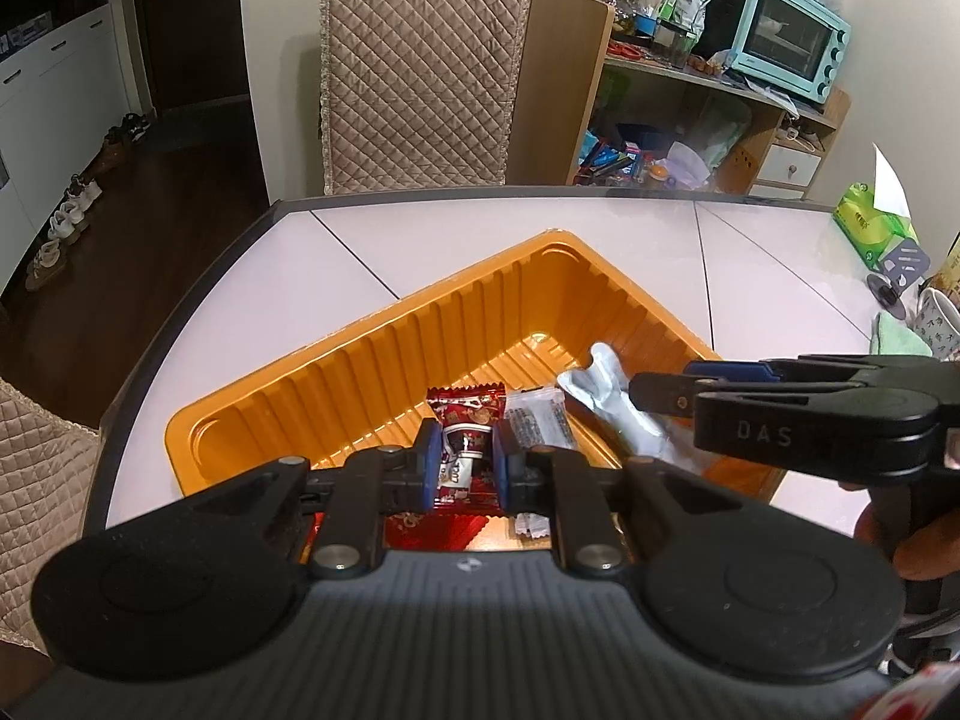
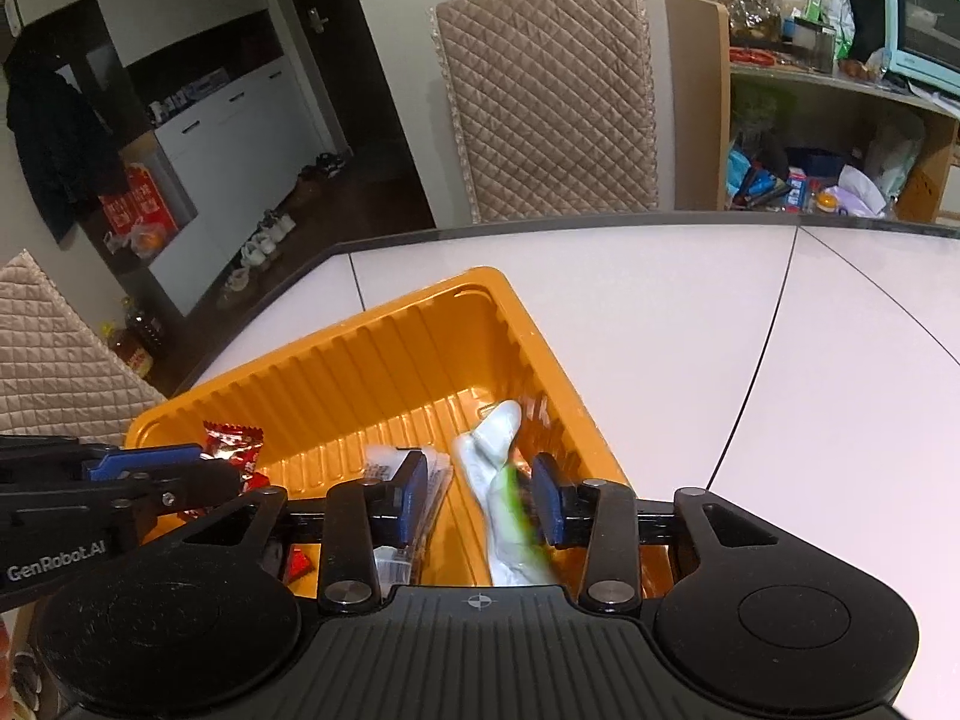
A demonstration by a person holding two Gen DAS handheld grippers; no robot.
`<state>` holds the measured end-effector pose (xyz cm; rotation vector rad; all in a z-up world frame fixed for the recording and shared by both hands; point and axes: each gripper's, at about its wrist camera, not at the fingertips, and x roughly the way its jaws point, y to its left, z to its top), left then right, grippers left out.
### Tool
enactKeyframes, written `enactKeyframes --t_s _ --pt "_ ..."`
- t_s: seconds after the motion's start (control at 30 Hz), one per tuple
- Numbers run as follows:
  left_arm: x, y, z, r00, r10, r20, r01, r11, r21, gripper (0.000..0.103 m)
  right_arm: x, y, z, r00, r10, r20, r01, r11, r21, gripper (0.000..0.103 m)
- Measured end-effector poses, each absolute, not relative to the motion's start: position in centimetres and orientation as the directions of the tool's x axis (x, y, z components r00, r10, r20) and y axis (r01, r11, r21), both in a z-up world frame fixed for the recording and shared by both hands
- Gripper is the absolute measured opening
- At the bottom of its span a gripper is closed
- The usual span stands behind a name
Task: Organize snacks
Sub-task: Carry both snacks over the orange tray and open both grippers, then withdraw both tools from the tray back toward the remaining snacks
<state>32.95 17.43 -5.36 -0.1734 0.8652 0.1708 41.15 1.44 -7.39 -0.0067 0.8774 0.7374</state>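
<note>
An orange ribbed tray (image 1: 372,309) (image 2: 336,324) sits on the white table. My left gripper (image 1: 462,456) (image 2: 231,471) hangs over the tray's near left part, shut on a red snack packet (image 1: 465,411) (image 2: 231,444). Beside that packet, a clear packet with print (image 1: 537,420) (image 2: 384,462) lies on the tray floor. My right gripper (image 2: 480,501) (image 1: 654,384) comes in from the right with its jaws apart. A white and green packet (image 2: 495,468) (image 1: 606,396), blurred, hangs between them close to the right pad. Tray floor shows between the packet and the left pad.
A quilted chair (image 1: 420,72) stands behind the table's far edge (image 1: 540,198). At the table's right side are a green tissue pack (image 1: 870,228) and a mug (image 1: 939,318). A cluttered shelf with a mint toaster oven (image 1: 792,36) is at the back right.
</note>
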Motion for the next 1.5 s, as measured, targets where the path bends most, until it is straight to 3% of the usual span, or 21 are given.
enactKeyframes --t_s 0.43,0.57,0.67,0.93,1.5 --pt "33.6 17.6 -5.2 0.645 0.077 -0.761 -0.22 0.971 -0.089 0.016 40.5 1.1 -7.1 0.398 0.586 -0.706 -0.595 0.751 0.288 0.04" --pt "33.9 17.7 -4.9 0.659 0.091 -0.746 -0.22 0.972 -0.076 0.027 40.1 0.8 -6.8 0.399 0.591 -0.701 -0.601 0.746 0.287 0.04" --pt "33.6 18.0 -4.8 0.655 0.079 -0.751 -0.227 0.969 -0.096 0.028 39.7 0.7 -6.5 0.398 0.595 -0.698 -0.604 0.743 0.288 0.041" --pt "30.4 19.0 -4.2 0.638 0.065 -0.768 -0.252 0.959 -0.128 0.028 37.5 -0.6 -5.4 0.408 0.623 -0.667 -0.615 0.727 0.304 0.062" --pt "21.9 16.9 -1.1 0.656 0.038 -0.754 -0.243 0.956 -0.164 0.035 30.4 -5.1 -2.1 0.434 0.65 -0.624 -0.596 0.727 0.342 0.078"
